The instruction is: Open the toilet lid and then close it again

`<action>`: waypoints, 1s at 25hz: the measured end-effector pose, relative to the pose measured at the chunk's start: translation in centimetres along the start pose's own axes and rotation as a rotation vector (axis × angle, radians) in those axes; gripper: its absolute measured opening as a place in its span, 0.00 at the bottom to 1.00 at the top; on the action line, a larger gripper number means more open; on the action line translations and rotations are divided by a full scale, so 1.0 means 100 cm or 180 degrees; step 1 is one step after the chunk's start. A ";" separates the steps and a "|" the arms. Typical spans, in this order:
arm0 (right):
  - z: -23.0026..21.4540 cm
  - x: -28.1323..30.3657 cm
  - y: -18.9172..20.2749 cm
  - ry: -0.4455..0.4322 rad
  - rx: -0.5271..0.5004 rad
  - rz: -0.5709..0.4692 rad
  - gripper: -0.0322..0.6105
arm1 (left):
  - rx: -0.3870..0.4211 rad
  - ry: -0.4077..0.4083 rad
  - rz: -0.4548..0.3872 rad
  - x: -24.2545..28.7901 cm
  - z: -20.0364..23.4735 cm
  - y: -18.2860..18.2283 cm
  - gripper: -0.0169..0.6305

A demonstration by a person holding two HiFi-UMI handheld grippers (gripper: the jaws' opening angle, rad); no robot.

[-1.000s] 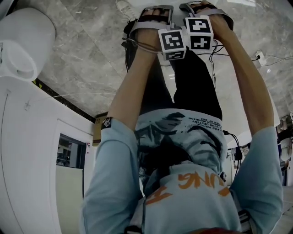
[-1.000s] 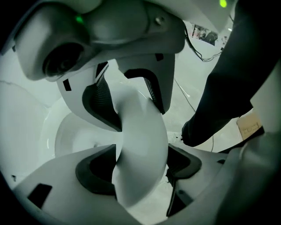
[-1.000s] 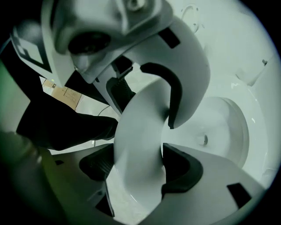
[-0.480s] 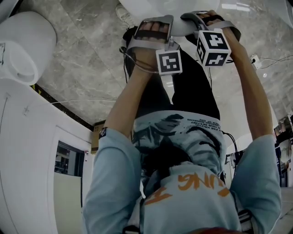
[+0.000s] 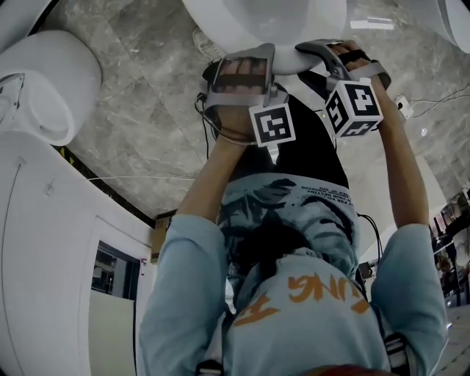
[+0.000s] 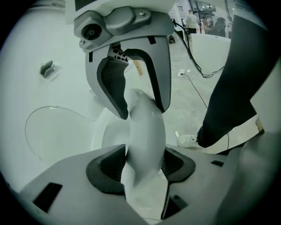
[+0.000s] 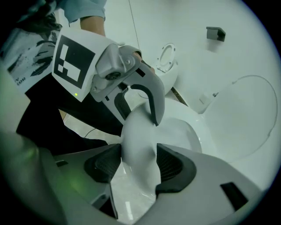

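Observation:
The white toilet lid (image 5: 257, 22) fills the top of the head view. My left gripper (image 5: 242, 70) and my right gripper (image 5: 330, 59) hold its rim side by side. In the left gripper view the lid's edge (image 6: 145, 127) runs between the left gripper (image 6: 142, 162) pads, which press on both faces; the right gripper (image 6: 127, 66) clamps the same edge further along. In the right gripper view the lid (image 7: 138, 140) sits pinched in the right gripper (image 7: 138, 162), with the left gripper (image 7: 127, 88) beyond. Both sets of jaws have just been closing on the lid.
The toilet bowl (image 7: 189, 132) lies under the lid. Another white toilet (image 5: 44, 88) stands at the left on the grey marble floor (image 5: 147, 110). A white partition (image 5: 44, 257) runs along the left. Cables (image 5: 433, 95) trail on the floor at the right. The person's shoe (image 6: 189, 140) is near the bowl.
Both grippers have risen with the lid, and more of the lid now shows at the top of the head view. The two marker cubes have drawn apart.

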State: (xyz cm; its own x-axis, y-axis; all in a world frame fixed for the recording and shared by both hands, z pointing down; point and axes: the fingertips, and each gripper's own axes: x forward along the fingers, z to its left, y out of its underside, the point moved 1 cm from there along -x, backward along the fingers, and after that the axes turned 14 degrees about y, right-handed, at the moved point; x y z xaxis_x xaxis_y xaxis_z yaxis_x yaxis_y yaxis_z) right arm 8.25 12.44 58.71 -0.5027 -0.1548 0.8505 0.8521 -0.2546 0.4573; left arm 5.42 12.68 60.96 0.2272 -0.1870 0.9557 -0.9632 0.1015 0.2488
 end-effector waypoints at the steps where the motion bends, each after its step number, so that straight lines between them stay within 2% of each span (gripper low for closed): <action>1: -0.006 -0.005 -0.003 0.0037 0.0005 -0.0017 0.47 | -0.0127 0.0061 -0.0054 -0.005 0.002 -0.004 0.41; 3: -0.018 -0.016 -0.009 0.0098 0.0009 -0.0045 0.49 | -0.0294 0.0153 -0.0138 -0.017 0.008 -0.010 0.40; 6: -0.040 -0.036 -0.020 0.0241 -0.0024 -0.0073 0.51 | -0.0333 0.0112 -0.0185 -0.041 0.025 -0.016 0.38; 10: -0.071 -0.061 -0.042 0.0438 -0.0004 -0.0145 0.46 | -0.0349 -0.0020 -0.0194 -0.077 0.055 -0.013 0.34; 12: -0.083 -0.074 -0.047 0.0563 0.0054 -0.0189 0.41 | -0.0297 -0.0184 -0.0165 -0.090 0.072 -0.013 0.32; 15: -0.102 -0.095 -0.054 0.0881 0.0146 -0.0213 0.35 | -0.0297 -0.0332 -0.0176 -0.113 0.092 -0.020 0.29; 19: -0.139 -0.110 -0.067 0.1438 0.0076 -0.0084 0.31 | -0.0296 -0.0469 -0.0224 -0.145 0.125 -0.022 0.26; 25: -0.207 -0.131 -0.088 0.1992 0.0230 0.0037 0.28 | -0.0197 -0.0702 -0.0325 -0.185 0.184 -0.025 0.22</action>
State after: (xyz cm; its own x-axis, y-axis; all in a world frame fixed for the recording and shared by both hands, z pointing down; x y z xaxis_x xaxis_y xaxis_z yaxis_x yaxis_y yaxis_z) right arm 4.38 -3.02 38.14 -0.4648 -0.6920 0.5524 0.8547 -0.1877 0.4841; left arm 0.95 -2.13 39.80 0.2796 -0.4074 0.8694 -0.9247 0.1294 0.3580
